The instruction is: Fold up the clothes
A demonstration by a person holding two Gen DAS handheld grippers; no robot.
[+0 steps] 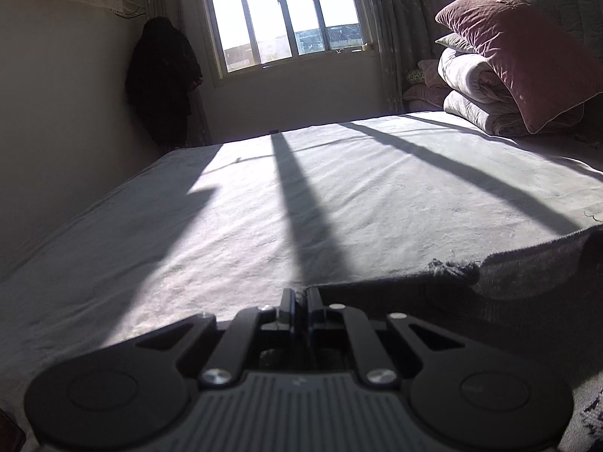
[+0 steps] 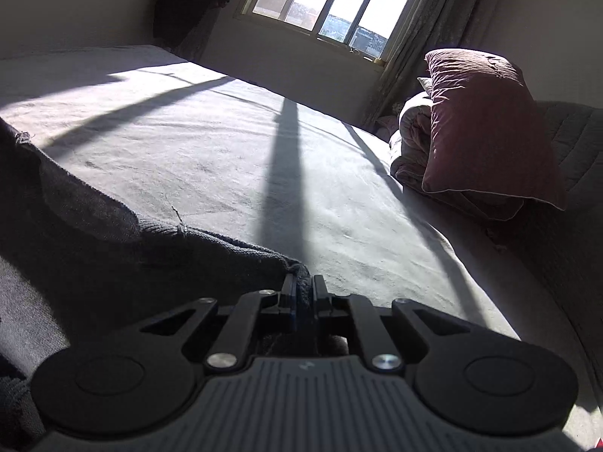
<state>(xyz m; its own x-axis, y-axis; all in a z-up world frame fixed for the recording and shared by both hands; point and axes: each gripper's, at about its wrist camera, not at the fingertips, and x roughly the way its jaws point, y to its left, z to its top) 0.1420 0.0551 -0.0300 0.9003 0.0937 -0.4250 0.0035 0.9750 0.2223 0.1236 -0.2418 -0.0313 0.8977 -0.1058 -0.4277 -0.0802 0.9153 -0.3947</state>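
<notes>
At the bottom centre of the left wrist view, the left hand-held gripper (image 1: 300, 295) is clenched on the edge of a dark knitted garment (image 1: 527, 282), with a sliver of knit caught between its pressed-together fingers. The cloth runs off to the lower right of that frame, partly raised off the bed. In the right wrist view the right hand-held gripper (image 2: 303, 282) is likewise clamped on a bunched corner of the same dark knitted garment (image 2: 94, 203), which stretches away to the left of the frame and sags between the two holds.

The fabric looks soft, limp and light, with a frayed, ribbed edge; it should drape and stretch rather than keep any shape, and a loose knit may slip or pull thin at the pinch. I judge the ribbed edge or corners the best places to hold, kept level and evenly taut.

Beyond lies the bed (image 1: 264, 207), sunlit and striped with shadow. Farther, at upper right, a maroon pillow (image 1: 527, 56) leans on a rolled quilt (image 1: 475, 86), and a barred window (image 1: 286, 15) sits behind.
</notes>
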